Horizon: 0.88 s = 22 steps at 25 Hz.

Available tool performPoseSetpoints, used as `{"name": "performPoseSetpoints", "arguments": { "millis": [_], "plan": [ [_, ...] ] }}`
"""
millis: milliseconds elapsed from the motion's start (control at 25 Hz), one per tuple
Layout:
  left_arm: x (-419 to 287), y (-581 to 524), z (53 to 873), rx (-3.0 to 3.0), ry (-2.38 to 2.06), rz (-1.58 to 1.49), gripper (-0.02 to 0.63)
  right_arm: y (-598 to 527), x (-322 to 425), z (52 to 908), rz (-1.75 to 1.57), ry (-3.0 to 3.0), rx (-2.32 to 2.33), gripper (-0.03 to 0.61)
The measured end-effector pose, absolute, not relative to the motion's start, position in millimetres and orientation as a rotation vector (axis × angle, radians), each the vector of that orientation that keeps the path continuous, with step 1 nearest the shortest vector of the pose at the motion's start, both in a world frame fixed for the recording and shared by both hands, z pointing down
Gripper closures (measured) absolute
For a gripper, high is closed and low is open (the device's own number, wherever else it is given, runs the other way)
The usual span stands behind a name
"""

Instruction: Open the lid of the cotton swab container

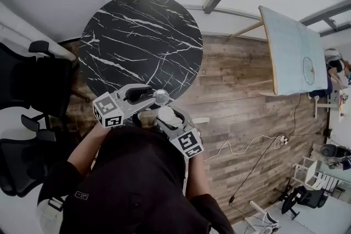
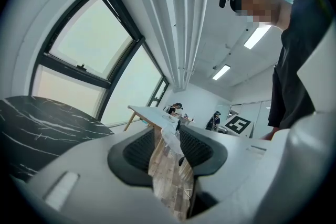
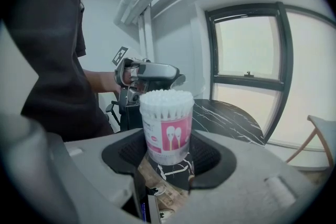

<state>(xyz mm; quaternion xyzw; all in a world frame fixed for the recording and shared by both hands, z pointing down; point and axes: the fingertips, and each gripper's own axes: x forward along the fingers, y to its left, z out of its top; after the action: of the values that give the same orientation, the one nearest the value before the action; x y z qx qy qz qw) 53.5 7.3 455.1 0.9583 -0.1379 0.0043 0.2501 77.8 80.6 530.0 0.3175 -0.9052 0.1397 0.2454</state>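
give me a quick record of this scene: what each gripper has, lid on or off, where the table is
right gripper: shut on the cotton swab container, held upright
cotton swab container: lid off, swab tips bare at the top
left gripper: jaws apart, with the clear lid between them and floor showing beside it
clear lid: at the left gripper's tip, apart from the container
table: round black marble top, just beyond both grippers in the head view
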Motion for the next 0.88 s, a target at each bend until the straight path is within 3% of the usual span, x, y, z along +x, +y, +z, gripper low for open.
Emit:
{"name": "performPoseSetpoints", "arguments": {
  "millis": [280,880],
  "plan": [
    [46.8,-4.8,445.1,2.618,-0.426,0.007,0.461,60.7,99.1,536.1,0.498,-2.378,1.007,0.33],
    [53.9,-7.2,452.6,2.727,-0.532,0.069,0.571,23.8,131.3,528.3,0.708,-2.352,1.242,0.328]
  ]
}}
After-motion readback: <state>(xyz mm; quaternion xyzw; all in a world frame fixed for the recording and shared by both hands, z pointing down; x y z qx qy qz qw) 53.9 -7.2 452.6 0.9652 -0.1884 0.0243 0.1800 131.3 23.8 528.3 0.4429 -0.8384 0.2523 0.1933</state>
